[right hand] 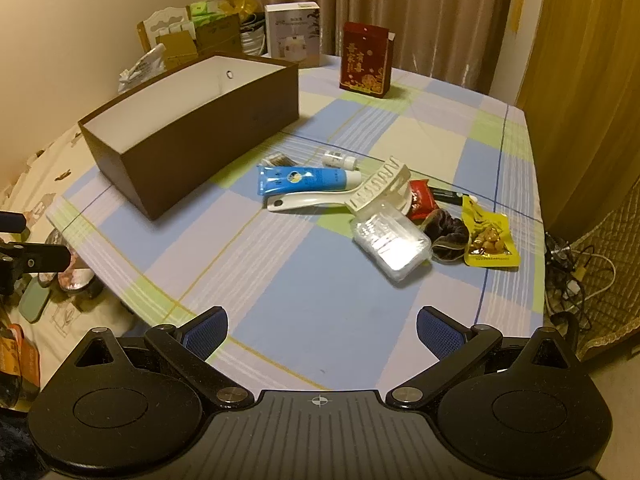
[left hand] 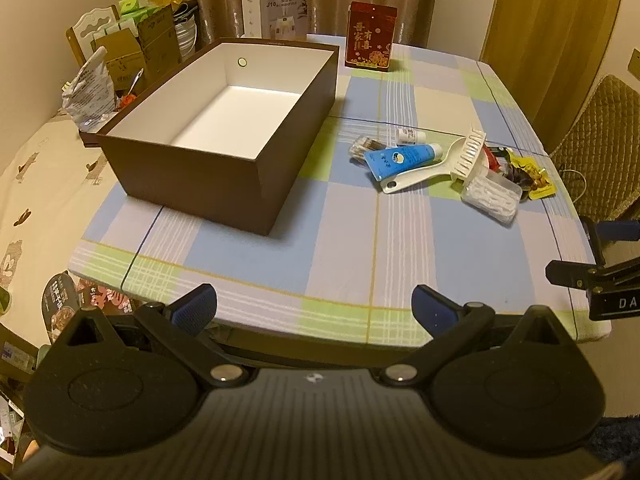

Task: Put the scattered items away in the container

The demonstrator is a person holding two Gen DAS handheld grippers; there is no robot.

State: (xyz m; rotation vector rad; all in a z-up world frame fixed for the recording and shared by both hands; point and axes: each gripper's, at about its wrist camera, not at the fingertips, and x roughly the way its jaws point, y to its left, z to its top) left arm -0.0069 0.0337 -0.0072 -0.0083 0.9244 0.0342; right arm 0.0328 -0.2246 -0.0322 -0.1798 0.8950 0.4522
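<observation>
Reading "J10" on the white carton (left hand: 276, 10); left claw (left hand: 314, 306) and right claw (right hand: 322, 330) both gape, holding nothing.

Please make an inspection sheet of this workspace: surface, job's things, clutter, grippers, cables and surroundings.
Surface: table with checked cloth.
Job's things: brown box empty, white inside; right of it a pile: blue tube, white scoop, clear case, small bottle, scrunchie, yellow packet, red packet.
Clutter: red carton upright at the far edge.
Grippers: left gripper and right gripper open, holding nothing.
Cables: tangle on the floor, right.
Surroundings: curtains, cartons behind the box.
</observation>
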